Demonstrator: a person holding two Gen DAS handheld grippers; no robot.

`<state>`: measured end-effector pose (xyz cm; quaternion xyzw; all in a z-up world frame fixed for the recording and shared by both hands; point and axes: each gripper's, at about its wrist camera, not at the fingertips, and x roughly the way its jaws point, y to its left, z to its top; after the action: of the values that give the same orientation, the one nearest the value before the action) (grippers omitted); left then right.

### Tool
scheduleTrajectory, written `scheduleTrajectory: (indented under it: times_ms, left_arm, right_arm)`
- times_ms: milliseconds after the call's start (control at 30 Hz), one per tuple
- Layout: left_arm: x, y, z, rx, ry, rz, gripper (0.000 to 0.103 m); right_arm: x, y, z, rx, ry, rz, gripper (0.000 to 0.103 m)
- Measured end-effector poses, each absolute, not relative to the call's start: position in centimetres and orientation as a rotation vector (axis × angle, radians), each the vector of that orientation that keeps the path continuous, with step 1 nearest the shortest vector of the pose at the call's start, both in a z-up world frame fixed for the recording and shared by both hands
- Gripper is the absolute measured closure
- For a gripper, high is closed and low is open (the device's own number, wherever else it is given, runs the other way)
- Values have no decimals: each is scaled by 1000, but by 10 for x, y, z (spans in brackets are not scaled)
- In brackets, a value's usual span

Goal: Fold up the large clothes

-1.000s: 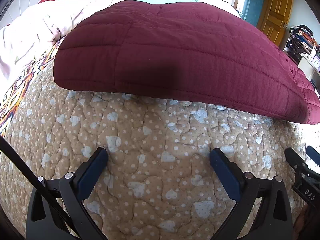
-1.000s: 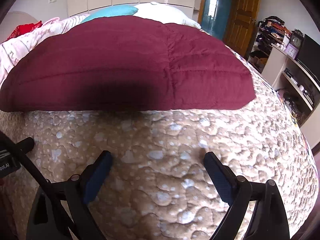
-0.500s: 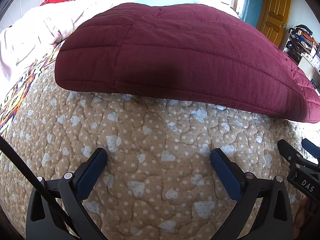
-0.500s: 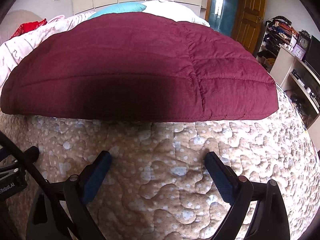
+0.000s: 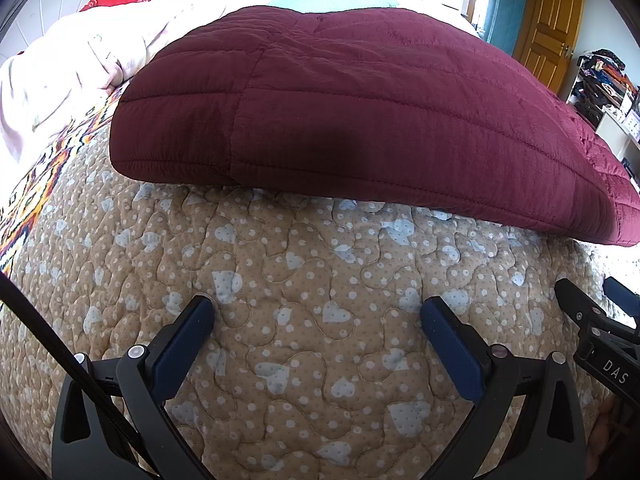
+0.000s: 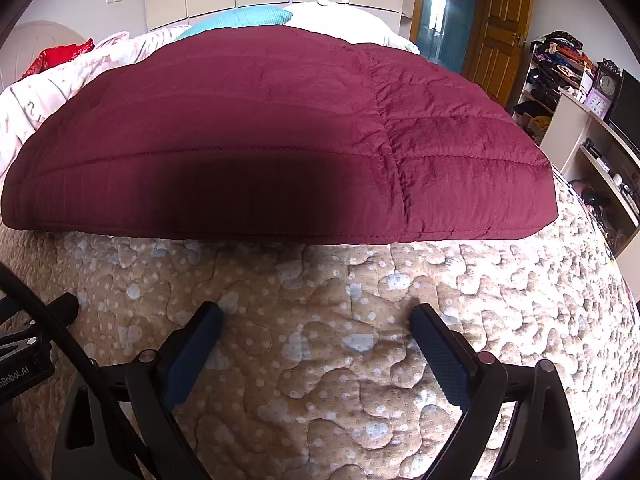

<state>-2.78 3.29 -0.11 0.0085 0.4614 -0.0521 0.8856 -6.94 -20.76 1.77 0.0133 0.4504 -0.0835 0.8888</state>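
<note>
A dark red quilted garment [image 5: 360, 108] lies flat on the bed, folded into a wide padded slab; it also shows in the right wrist view [image 6: 280, 140]. My left gripper [image 5: 316, 312] is open and empty, low over the tan bedspread [image 5: 304, 280], a short way in front of the garment's near hem. My right gripper [image 6: 316, 318] is open and empty too, just short of the same hem, with the garment's right corner [image 6: 536, 216] ahead to the right. The right gripper's body [image 5: 600, 344] shows at the left view's right edge.
A pale pink blanket [image 5: 72, 68] is bunched at the left, with a teal pillow [image 6: 244, 18] and a white pillow [image 6: 344, 20] behind the garment. Shelves with clutter [image 6: 576, 104] and a wooden door [image 6: 500, 28] stand to the right of the bed.
Both grippers have moved forward toward the garment's near hem, which now looks larger and closer. The right view has shifted left relative to the garment. Both stay open.
</note>
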Motion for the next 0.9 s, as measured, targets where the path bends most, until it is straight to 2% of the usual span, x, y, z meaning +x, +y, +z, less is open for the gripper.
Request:
scheduleTrajectory:
  times_ms: [900]
  left_arm:
    - [-29, 28, -5, 29, 958, -102, 0]
  right_arm:
    - [-69, -207, 18, 31, 934, -171, 4]
